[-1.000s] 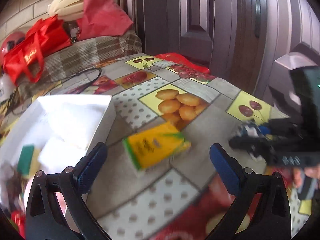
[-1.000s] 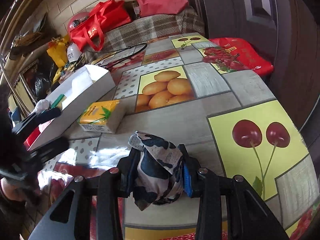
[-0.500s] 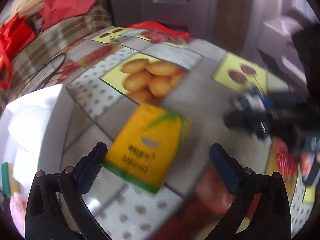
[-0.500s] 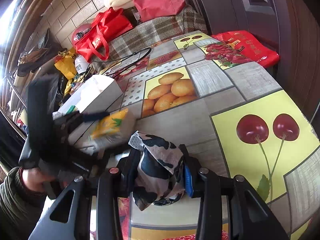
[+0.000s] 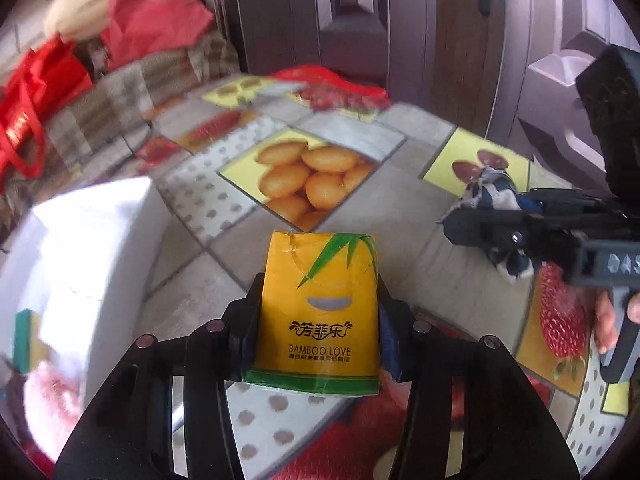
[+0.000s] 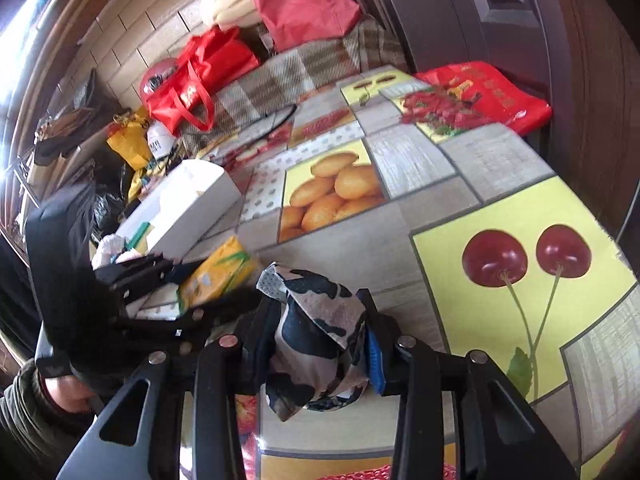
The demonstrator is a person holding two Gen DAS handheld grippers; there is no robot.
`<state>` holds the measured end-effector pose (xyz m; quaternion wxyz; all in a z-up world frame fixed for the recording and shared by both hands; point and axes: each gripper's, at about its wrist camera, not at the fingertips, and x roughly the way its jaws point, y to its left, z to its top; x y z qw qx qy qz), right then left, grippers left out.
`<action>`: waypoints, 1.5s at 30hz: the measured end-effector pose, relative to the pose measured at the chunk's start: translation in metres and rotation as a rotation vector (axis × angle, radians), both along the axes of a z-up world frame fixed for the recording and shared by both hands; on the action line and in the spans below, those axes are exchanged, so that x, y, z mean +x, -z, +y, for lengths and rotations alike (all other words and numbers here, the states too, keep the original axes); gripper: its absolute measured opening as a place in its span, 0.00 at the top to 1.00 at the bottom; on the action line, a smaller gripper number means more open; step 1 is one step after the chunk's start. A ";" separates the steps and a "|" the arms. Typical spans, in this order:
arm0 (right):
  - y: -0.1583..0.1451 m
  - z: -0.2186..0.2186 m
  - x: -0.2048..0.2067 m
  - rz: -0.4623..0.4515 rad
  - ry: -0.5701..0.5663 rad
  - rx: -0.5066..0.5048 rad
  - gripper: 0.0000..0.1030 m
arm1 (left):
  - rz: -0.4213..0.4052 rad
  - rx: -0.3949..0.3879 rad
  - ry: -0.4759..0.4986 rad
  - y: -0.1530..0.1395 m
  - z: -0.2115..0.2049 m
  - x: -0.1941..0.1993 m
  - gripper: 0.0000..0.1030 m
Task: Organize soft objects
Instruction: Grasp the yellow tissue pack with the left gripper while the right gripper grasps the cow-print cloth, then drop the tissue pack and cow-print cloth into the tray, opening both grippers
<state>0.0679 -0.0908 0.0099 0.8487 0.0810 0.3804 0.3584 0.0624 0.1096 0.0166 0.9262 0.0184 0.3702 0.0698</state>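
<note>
Closing, jaws of left hand-held gripper (image 5: 318,312) on the yellow tissue pack (image 5: 318,312) lying on the fruit-print bench (image 5: 400,184) just beside the white box (image 5: 92,248), pads at its sides; clamped tight, right hand-held gripper (image 6: 320,344) on the black-and-white cloth (image 6: 316,332) over the bench.

Yellow tissue pack (image 5: 318,312) w/ green leaf, black-white patterned cloth (image 6: 316,344), white box (image 5: 92,248), fruit-print tablecloth (image 6: 460,168).
</note>
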 end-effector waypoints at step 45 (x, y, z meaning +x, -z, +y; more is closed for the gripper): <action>-0.041 0.246 -0.082 -0.486 -0.117 -0.078 0.62 | -0.439 0.040 -0.719 -0.031 0.196 -0.195 0.53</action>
